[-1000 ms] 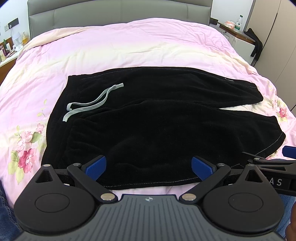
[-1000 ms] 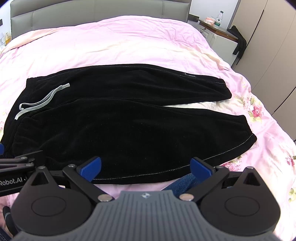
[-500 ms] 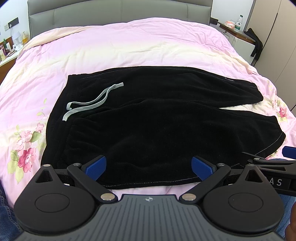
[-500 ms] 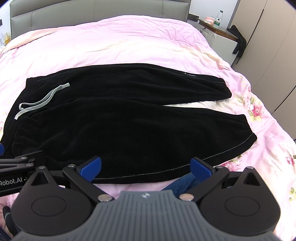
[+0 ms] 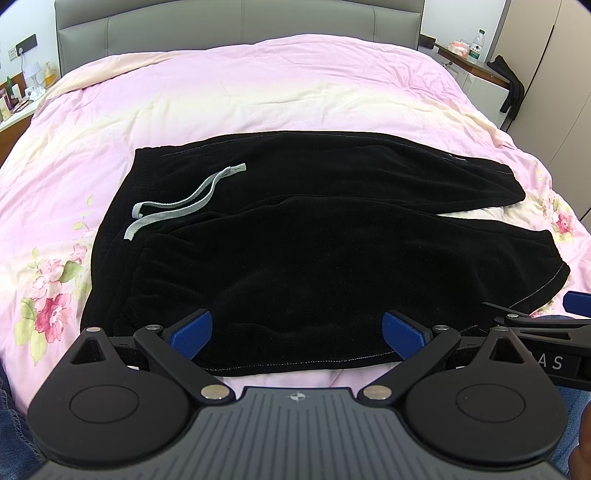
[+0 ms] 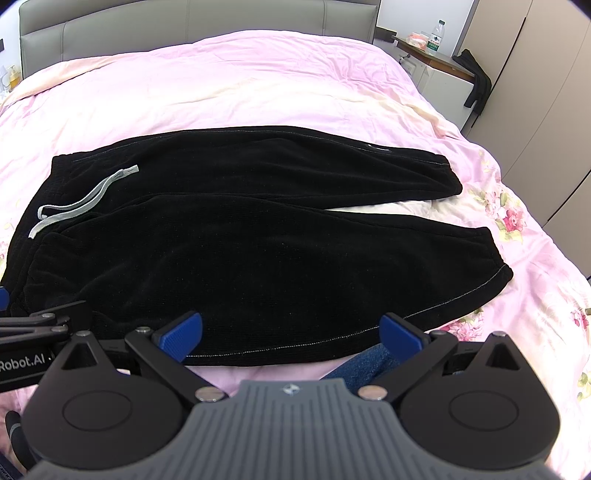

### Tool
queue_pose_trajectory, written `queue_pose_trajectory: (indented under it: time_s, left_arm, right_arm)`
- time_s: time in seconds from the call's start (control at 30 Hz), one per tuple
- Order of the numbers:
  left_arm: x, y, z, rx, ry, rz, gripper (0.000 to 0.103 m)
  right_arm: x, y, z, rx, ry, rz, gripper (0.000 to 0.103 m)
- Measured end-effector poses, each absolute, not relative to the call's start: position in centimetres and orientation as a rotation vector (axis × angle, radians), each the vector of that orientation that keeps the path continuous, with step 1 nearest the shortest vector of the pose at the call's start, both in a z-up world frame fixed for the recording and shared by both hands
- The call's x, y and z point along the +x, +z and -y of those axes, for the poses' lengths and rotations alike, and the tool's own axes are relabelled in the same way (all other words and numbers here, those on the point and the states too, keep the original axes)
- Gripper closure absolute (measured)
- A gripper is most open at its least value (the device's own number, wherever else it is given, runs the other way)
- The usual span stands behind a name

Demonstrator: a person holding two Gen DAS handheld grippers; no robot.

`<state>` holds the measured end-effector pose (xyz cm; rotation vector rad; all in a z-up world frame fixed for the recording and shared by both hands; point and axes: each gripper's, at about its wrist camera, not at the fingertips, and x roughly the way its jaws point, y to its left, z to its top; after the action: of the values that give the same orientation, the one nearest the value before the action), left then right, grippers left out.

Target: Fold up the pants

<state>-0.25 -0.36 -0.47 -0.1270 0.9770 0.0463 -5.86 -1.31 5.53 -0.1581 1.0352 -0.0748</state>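
Observation:
Black pants (image 5: 314, 236) lie flat on the pink bed, waistband to the left, both legs running right; they also show in the right wrist view (image 6: 258, 240). A grey drawstring (image 5: 184, 199) lies on the waist area and shows in the right wrist view too (image 6: 81, 203). My left gripper (image 5: 298, 334) is open and empty, just above the near hem of the pants. My right gripper (image 6: 291, 332) is open and empty, at the same near edge, further right. Each gripper's side shows in the other's view.
The pink floral duvet (image 5: 258, 85) covers the bed, with a grey headboard (image 5: 221, 18) behind. A nightstand with a bottle (image 6: 436, 35) stands at the far right, beside beige wardrobe doors (image 6: 535, 92). A cluttered bedside table (image 5: 18, 99) stands at the far left.

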Motion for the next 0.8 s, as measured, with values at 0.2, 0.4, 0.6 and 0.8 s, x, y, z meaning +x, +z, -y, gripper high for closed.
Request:
queue_pose_trajectory:
  time_s: [0.2, 0.4, 0.6, 0.8]
  left_arm:
    - [-0.4, -0.7, 0.6, -0.128, 0.048, -0.976, 0.000]
    - [-0.3, -0.7, 0.6, -0.130, 0.047, -0.978, 0.000]
    - [-0.5, -0.8, 0.8, -0.131, 0.048, -0.980, 0.000]
    - [0.0, -1.7, -0.2, -0.129, 0.064, -1.003, 0.000]
  right_arm:
    - [-5.8, 5.5, 1.3, -0.158, -0.076, -1.035, 0.005]
    - [-5.8, 5.5, 1.3, -0.157, -0.075, -1.035, 0.005]
    - [-5.8, 5.5, 1.3, -0.156, -0.074, -1.035, 0.005]
    - [-5.3, 5.3, 3.0, -0.134, -0.083, -1.021, 0.005]
